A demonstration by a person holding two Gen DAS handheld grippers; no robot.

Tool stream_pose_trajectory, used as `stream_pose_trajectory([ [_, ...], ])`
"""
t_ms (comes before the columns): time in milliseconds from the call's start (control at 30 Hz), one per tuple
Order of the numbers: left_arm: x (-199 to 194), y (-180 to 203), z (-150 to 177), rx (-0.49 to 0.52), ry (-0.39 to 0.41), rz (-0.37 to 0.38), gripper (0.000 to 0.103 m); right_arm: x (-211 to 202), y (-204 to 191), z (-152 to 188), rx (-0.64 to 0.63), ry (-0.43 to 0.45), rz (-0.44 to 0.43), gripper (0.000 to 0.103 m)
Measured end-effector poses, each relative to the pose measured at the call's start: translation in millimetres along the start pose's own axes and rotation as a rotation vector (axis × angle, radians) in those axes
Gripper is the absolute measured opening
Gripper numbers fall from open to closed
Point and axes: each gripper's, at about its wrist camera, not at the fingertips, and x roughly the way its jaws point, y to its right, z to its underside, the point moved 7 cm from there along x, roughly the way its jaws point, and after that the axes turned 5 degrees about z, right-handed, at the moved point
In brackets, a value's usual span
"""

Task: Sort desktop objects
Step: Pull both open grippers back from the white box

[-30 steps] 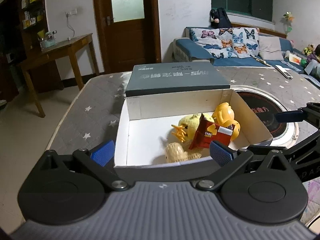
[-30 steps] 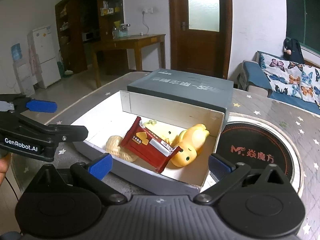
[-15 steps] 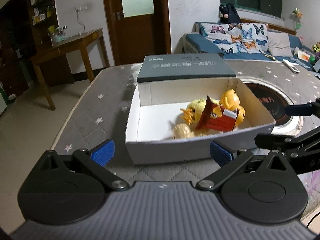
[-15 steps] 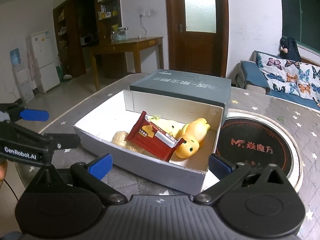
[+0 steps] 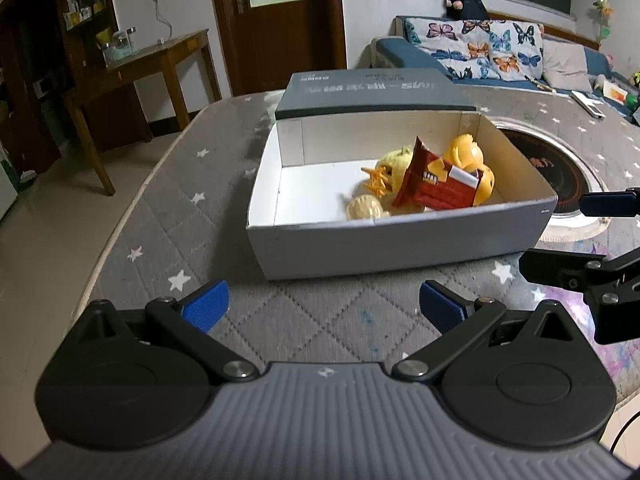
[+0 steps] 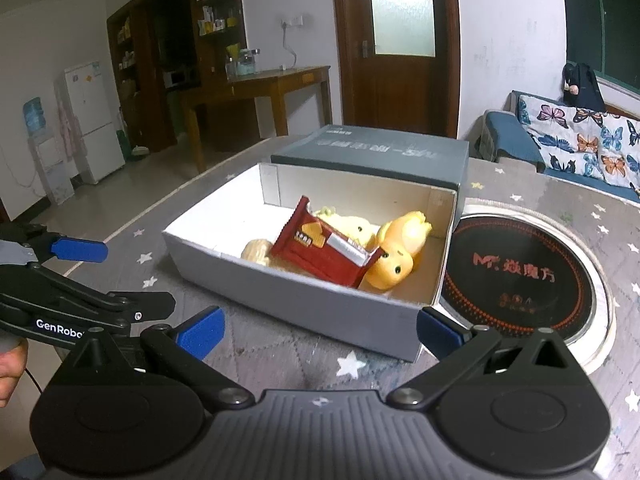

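A quilted grey cloth with printed white stars covered the tabletop and looked soft and matt. The open grey cardboard box had matt paper walls, white inside. In it, the dark red snack wrapper was glossy foil-like plastic, and the yellow toy duck was smooth, slightly shiny plastic or rubber. The dark grey box lid looked like matt card. The round black cooktop panel was glossy like glass. The left hand-held gripper showed matt black plastic with ribbed blue pads.
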Motion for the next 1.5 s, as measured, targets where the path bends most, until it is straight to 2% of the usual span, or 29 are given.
stream_pose_trajectory([
  [367,8,3,9,0.006,-0.035,-0.008,0.103,1,0,13,0.005,-0.023,0.009,0.103],
  [767,15,3,16,0.012,-0.059,-0.023,0.103,9,0,22,-0.035,-0.034,0.068,0.103],
  [1500,29,-6,26,-0.004,-0.101,-0.055,0.103,23,8,35,-0.014,-0.096,0.099,0.103],
])
